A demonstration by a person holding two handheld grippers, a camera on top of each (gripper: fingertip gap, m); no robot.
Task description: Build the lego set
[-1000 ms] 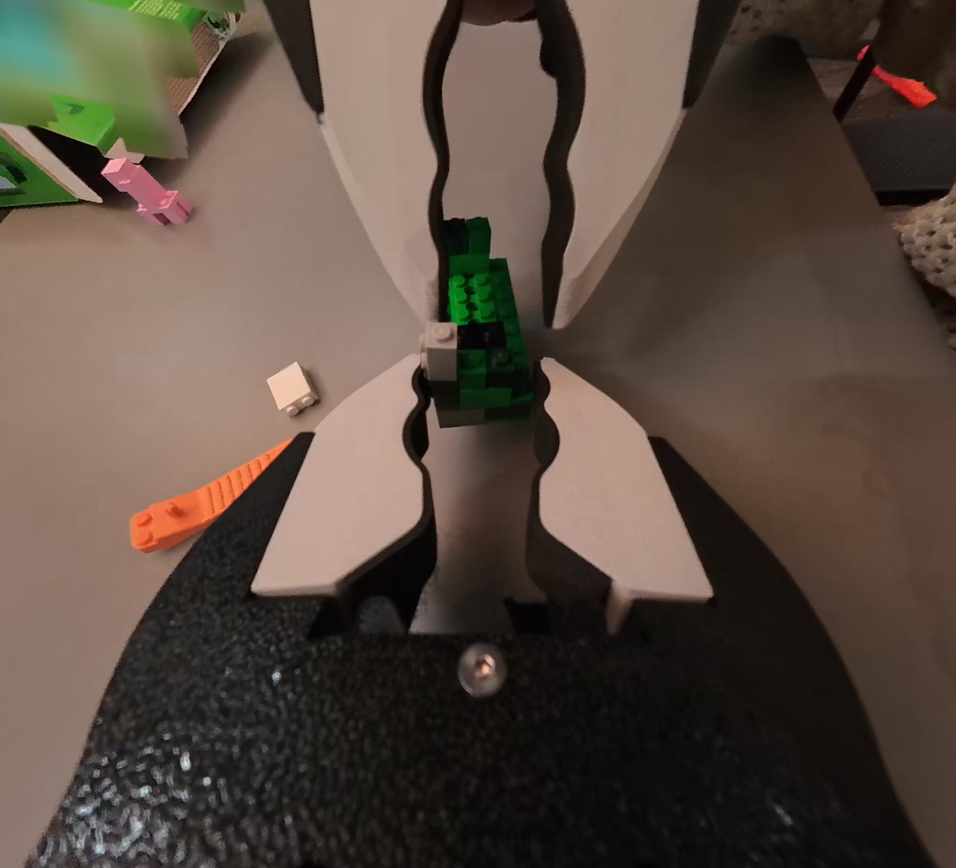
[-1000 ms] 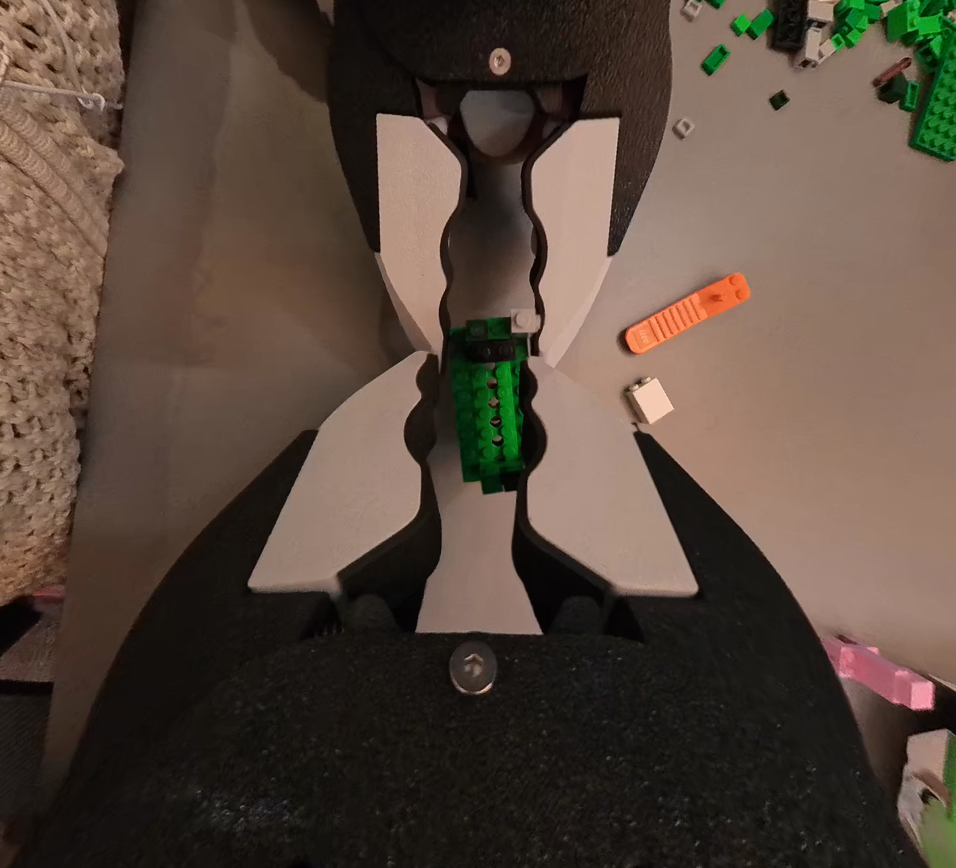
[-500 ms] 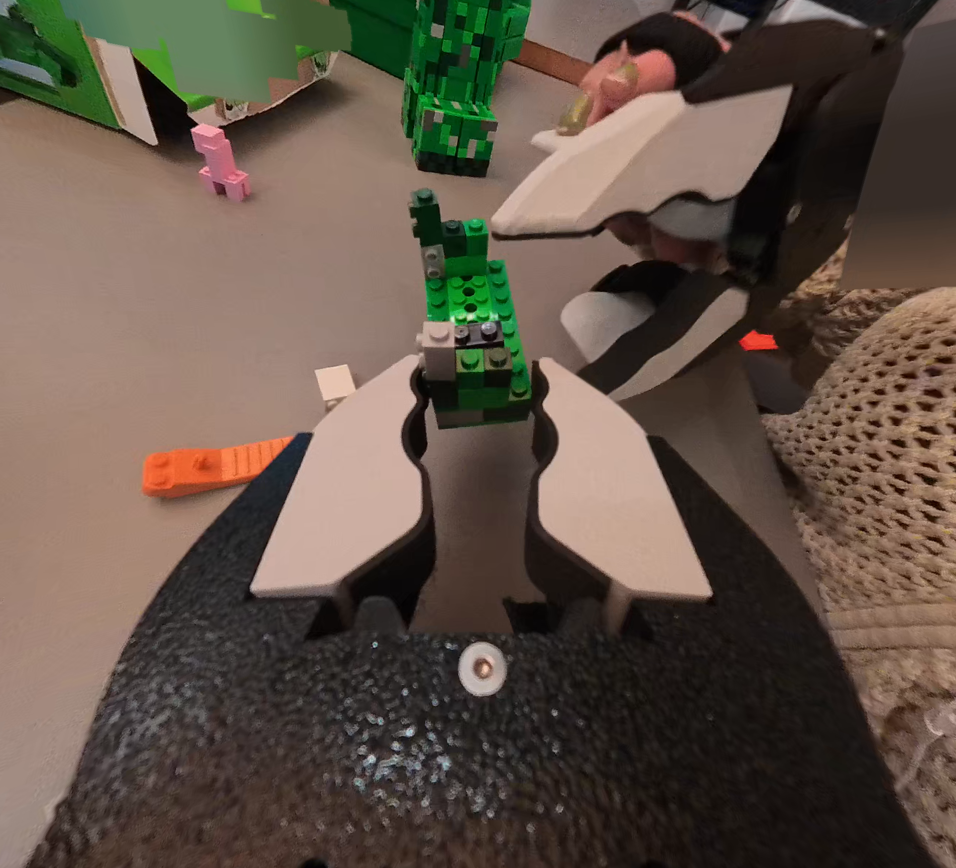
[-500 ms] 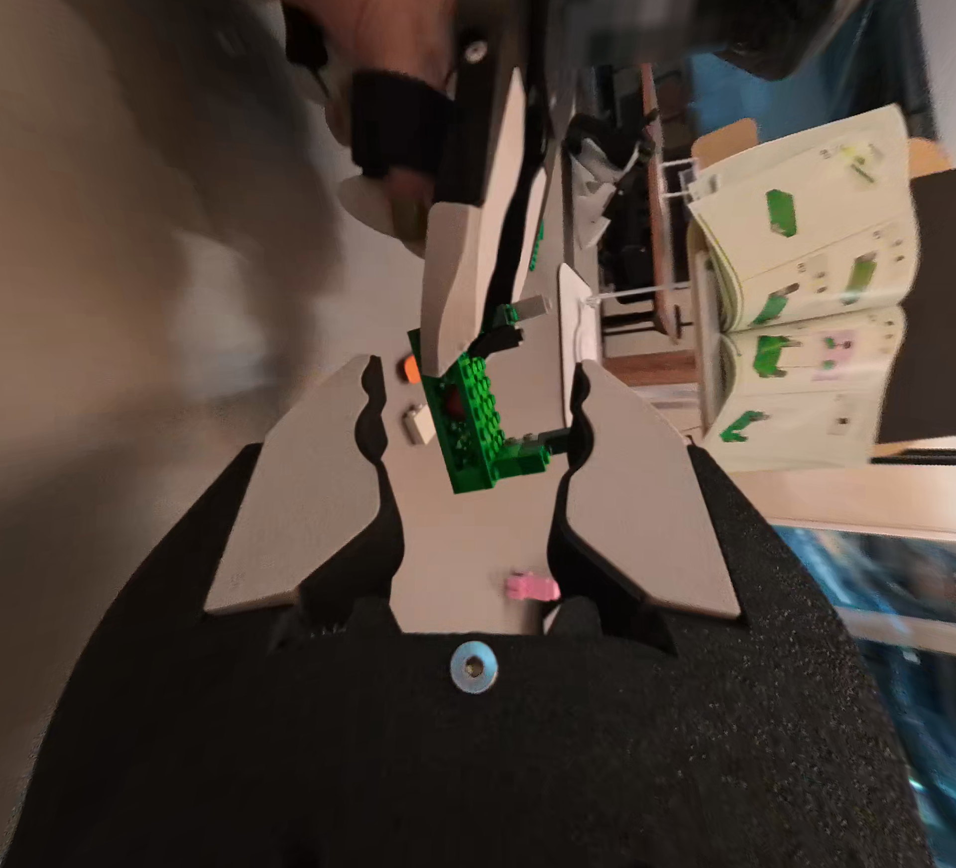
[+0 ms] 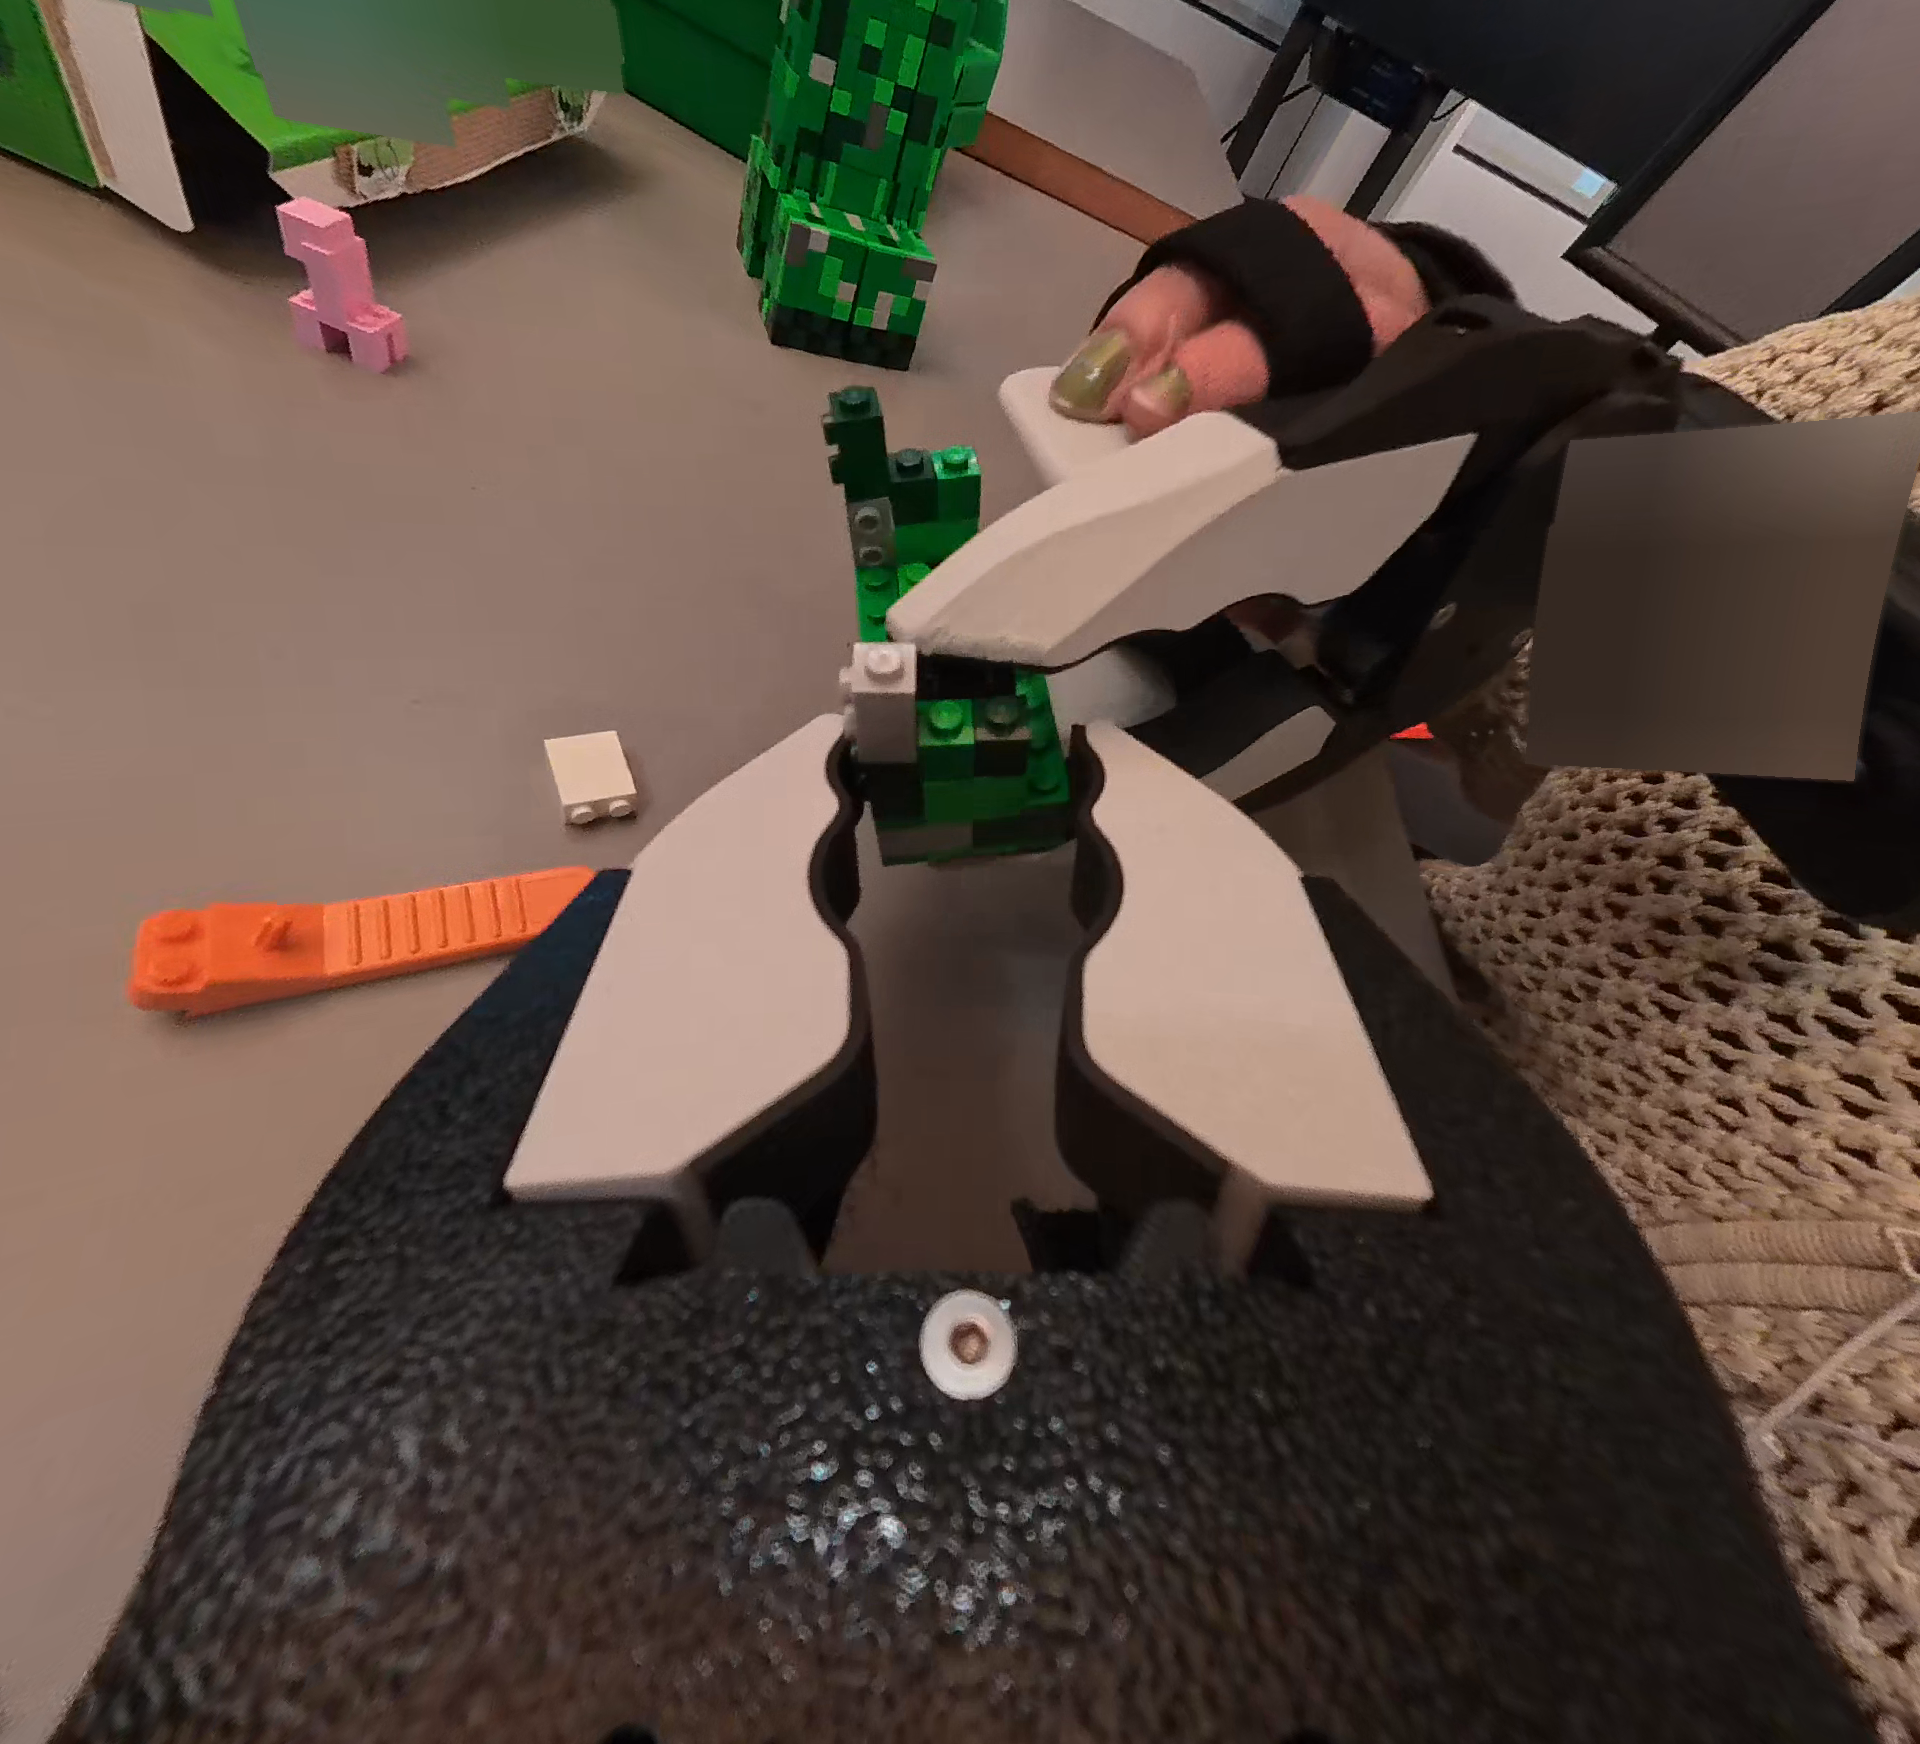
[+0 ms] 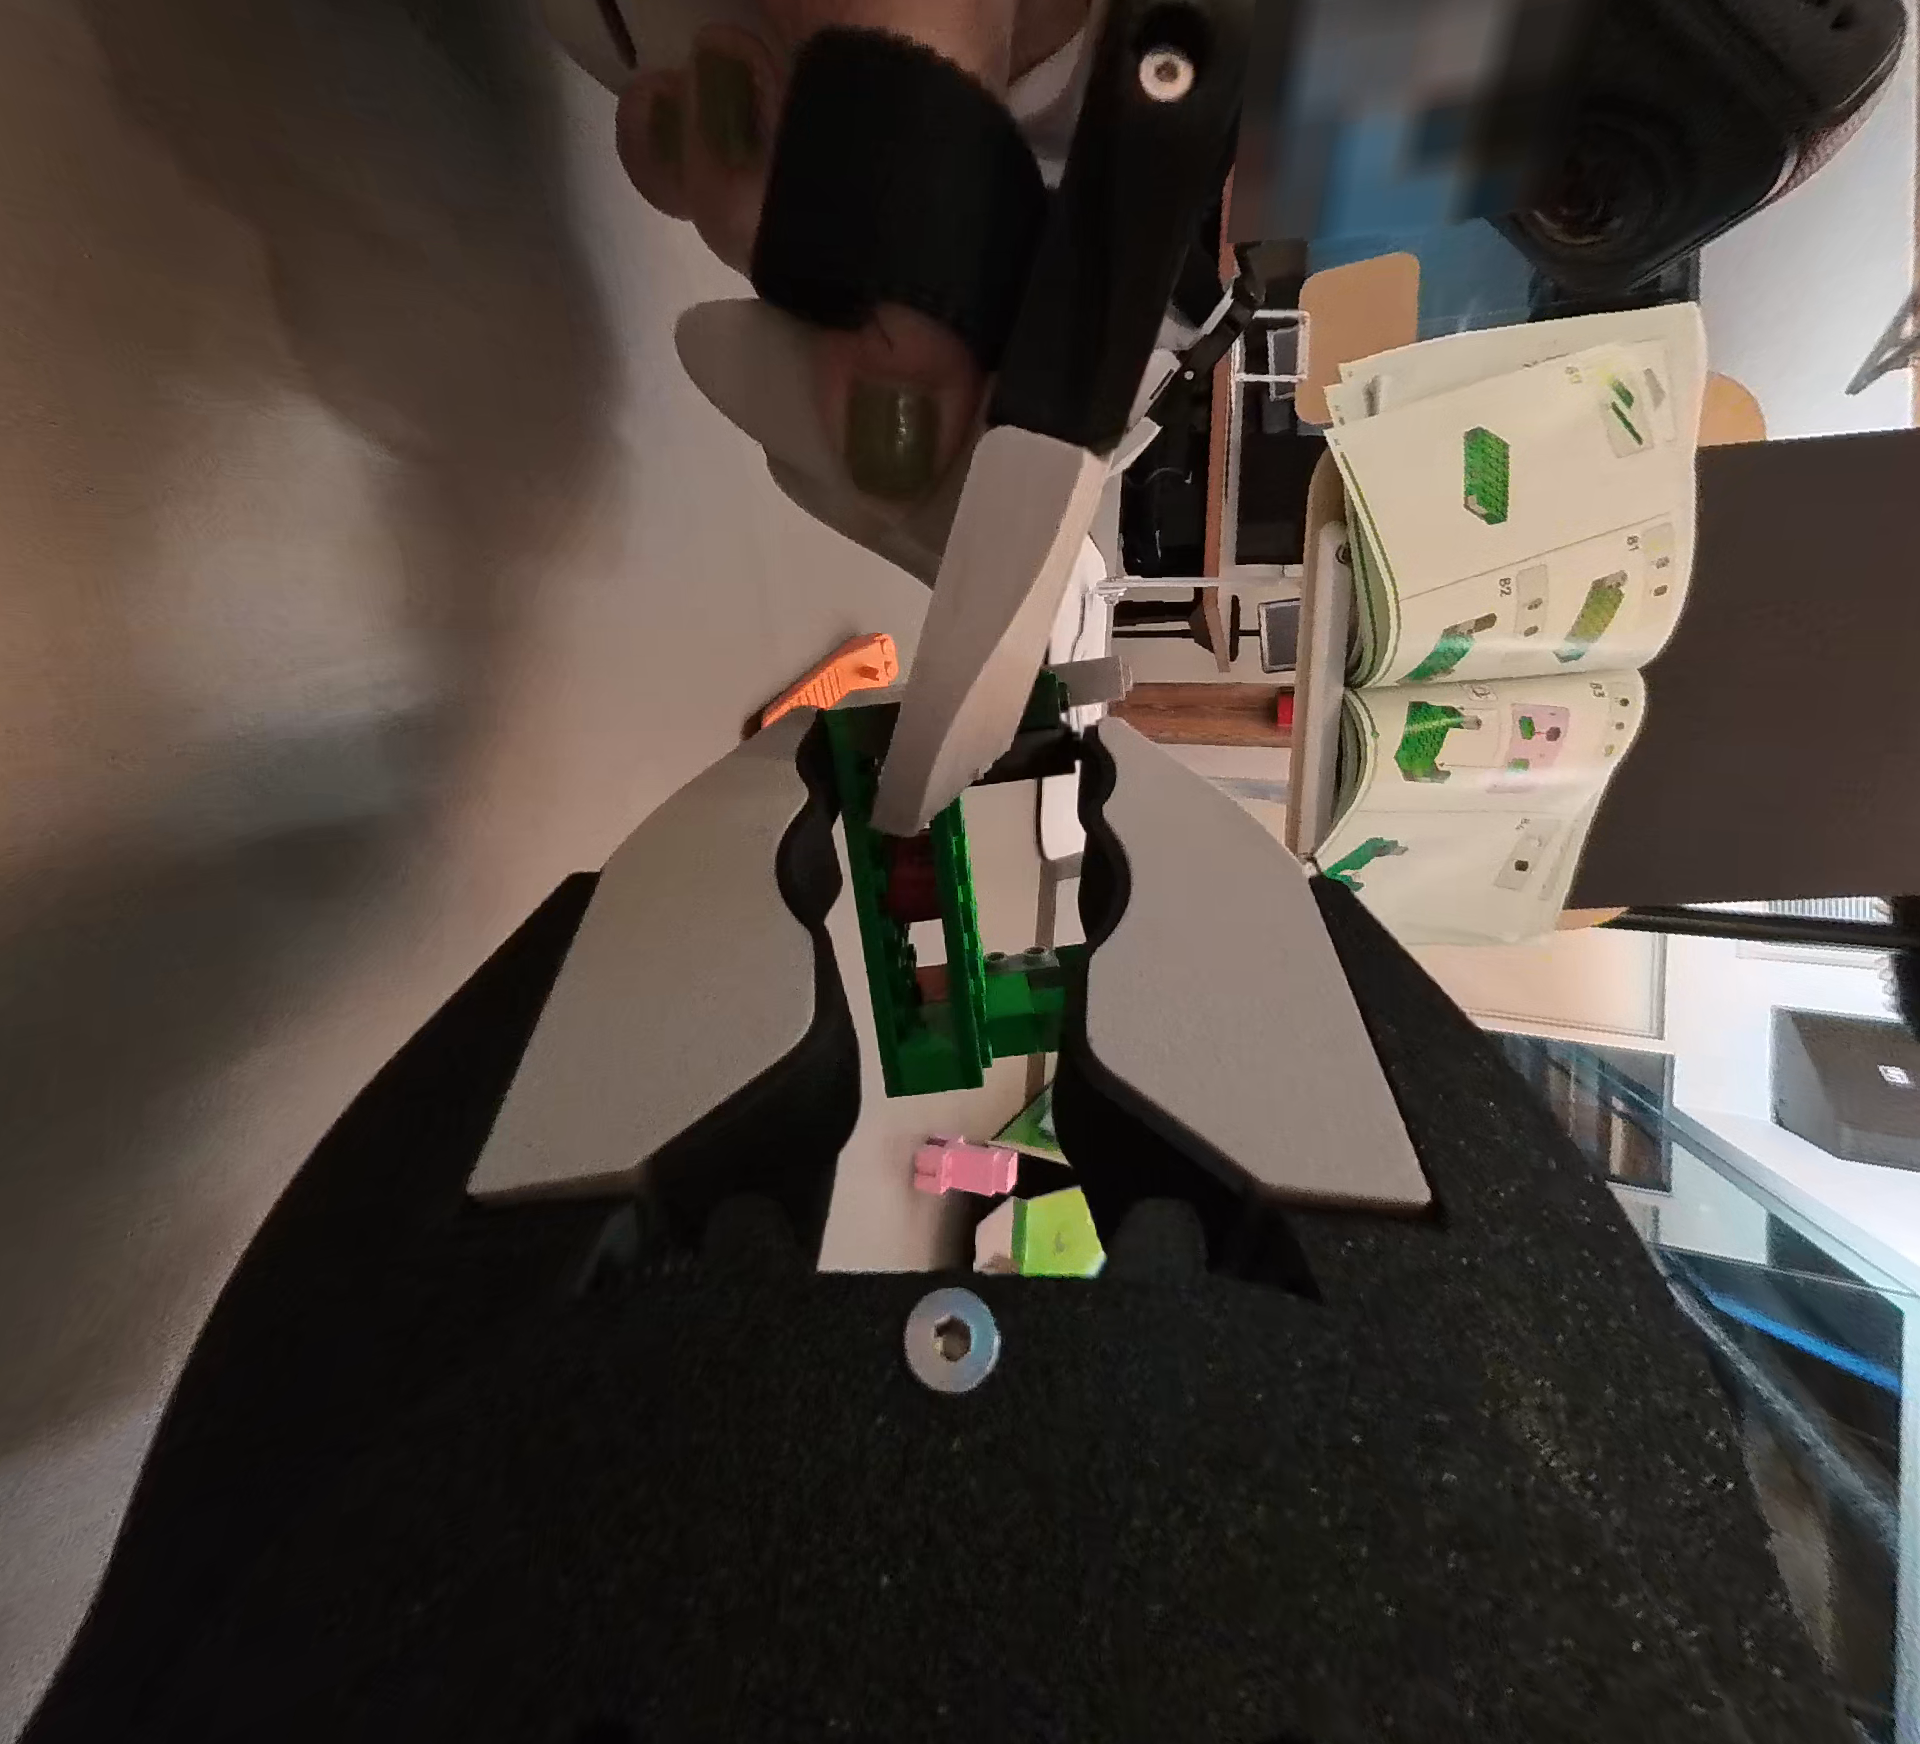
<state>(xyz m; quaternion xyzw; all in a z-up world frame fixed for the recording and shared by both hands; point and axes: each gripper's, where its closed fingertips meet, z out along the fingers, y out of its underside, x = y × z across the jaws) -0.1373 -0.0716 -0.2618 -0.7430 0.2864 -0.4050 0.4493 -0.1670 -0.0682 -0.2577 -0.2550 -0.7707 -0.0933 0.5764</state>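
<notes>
My left gripper (image 5: 958, 744) is shut on the near end of a green, black and grey lego assembly (image 5: 966, 780) and holds it above the grey table (image 5: 416, 551). My right gripper (image 6: 951, 754) comes in from the right, turned on its side. Its jaws close across the assembly (image 6: 920, 967), one finger (image 5: 1091, 551) on top and one underneath. A light grey brick (image 5: 883, 692) sticks out at the assembly's left corner. A person's hand (image 5: 1226, 323) holds the right gripper.
A finished green creeper figure (image 5: 873, 105) stands at the back, with a pink pig (image 5: 338, 292) and an open box (image 5: 260, 1) to its left. A white brick (image 5: 590, 775) and an orange separator (image 5: 343, 936) lie nearby. An instruction booklet (image 6: 1507, 603) is open. Knitted cloth (image 5: 1662, 1071) lies at the right. My two grippers' fingertips are within a few centimetres of each other.
Both grippers tilted up from facing the table. The right gripper let go, opened and turned sideways, then closed again across the assembly. The left grip stayed.
</notes>
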